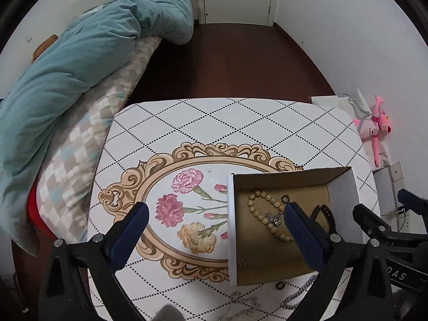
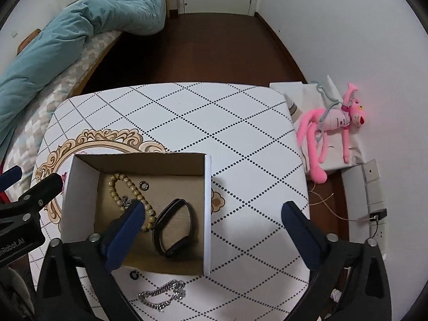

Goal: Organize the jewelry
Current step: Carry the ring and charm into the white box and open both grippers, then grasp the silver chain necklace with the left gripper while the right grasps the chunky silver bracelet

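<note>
Cardboard box (image 2: 139, 208) sits on the desk (image 2: 240, 139), open top. Inside: bead bracelet (image 2: 125, 187), small ring (image 2: 144, 185), black band (image 2: 175, 230). Silver chain (image 2: 163, 294) and another ring (image 2: 133, 275) lie on the desk just in front of the box, outside it.

Both grippers pitched steeply down over the box. Left gripper (image 1: 216, 230): fingers spread wide, nothing between them; right finger (image 1: 305, 235) over the box interior, left finger over the flower print. Right gripper (image 2: 214, 230): fingers released too, empty, straddling the box's right wall; its left finger (image 2: 125, 235) overlaps the beads in view, contact unclear.
</note>
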